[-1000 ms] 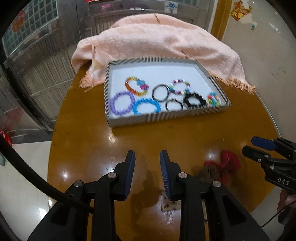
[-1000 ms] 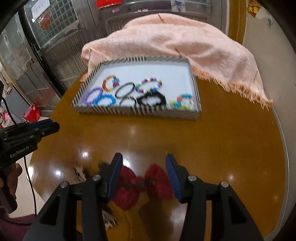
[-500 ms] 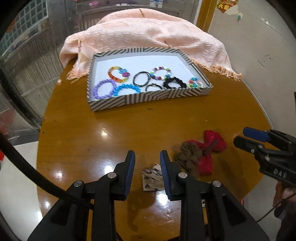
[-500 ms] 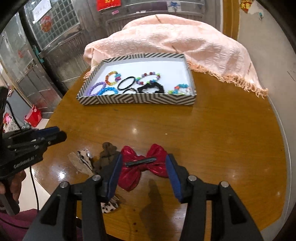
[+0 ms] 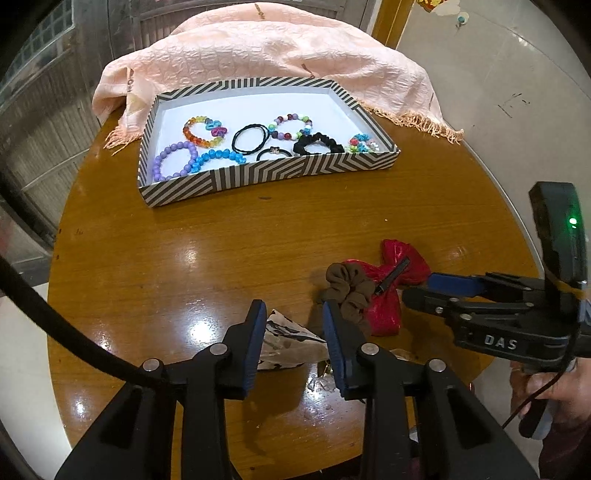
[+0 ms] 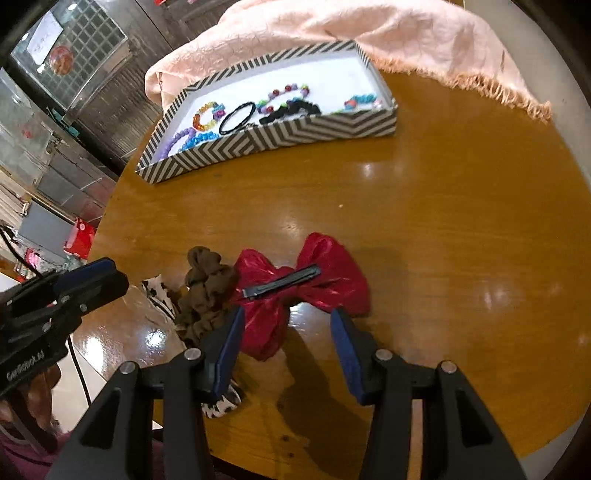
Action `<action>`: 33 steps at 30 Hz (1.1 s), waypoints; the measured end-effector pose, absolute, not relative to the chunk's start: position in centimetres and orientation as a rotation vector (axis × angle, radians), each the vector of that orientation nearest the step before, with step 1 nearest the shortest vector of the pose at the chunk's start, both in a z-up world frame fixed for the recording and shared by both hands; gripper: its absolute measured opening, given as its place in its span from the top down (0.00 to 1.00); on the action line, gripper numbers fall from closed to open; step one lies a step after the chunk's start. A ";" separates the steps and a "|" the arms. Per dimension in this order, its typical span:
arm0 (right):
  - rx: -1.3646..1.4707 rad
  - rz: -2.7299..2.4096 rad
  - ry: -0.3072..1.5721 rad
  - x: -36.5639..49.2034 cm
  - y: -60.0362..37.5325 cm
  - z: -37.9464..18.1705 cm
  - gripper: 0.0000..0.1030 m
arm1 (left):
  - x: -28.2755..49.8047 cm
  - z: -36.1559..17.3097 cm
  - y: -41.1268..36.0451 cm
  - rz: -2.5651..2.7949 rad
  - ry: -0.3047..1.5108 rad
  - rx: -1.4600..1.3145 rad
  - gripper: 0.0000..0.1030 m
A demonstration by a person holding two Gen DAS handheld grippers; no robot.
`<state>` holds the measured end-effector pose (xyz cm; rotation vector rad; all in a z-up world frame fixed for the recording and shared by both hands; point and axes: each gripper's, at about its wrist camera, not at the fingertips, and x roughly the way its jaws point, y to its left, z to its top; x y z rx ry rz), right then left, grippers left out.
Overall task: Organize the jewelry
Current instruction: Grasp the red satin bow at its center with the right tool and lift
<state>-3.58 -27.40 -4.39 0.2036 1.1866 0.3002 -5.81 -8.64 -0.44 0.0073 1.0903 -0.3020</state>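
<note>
A striped tray point(image 5: 258, 175) point(image 6: 280, 136) holds several bead bracelets and black hair ties at the far side of the round wooden table point(image 5: 184, 254). A red bow hair clip point(image 6: 306, 280) point(image 5: 388, 280), a brown scrunchie point(image 6: 207, 291) point(image 5: 347, 286) and a white-and-black patterned scrunchie point(image 5: 284, 341) point(image 6: 162, 295) lie near the front edge. My left gripper point(image 5: 295, 314) is open and empty above the patterned scrunchie. My right gripper point(image 6: 284, 321) is open and empty, its fingers at the near edge of the red bow.
A peach fringed cloth point(image 5: 277, 48) point(image 6: 388, 33) is draped behind the tray. Metal cabinets and shelving stand beyond the table at the left. The table edge lies close under both grippers.
Both grippers have drawn back and down toward the front pile. The hair items now lie at the fingertips. Both stay open.
</note>
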 end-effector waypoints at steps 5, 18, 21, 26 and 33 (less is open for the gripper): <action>0.277 0.305 1.234 -1.6 -27.0 -6.0 0.51 | -5.5 -0.7 -8.2 -0.285 1.099 0.000 0.71; 0.144 0.256 1.184 4.3 -24.2 -5.2 0.48 | -5.0 -1.4 -8.4 -0.365 1.131 -0.033 0.68; 0.195 0.248 1.186 5.3 -24.7 -5.1 0.44 | -5.0 -1.5 -8.6 -0.389 1.140 -0.044 0.66; 0.188 0.227 1.199 6.6 -24.4 -5.7 0.40 | -4.9 -2.1 -9.2 -0.405 1.168 -0.047 0.65; 0.005 0.255 1.144 6.3 -23.4 -5.9 0.52 | -4.4 -3.0 -11.7 -0.441 1.204 -0.001 0.64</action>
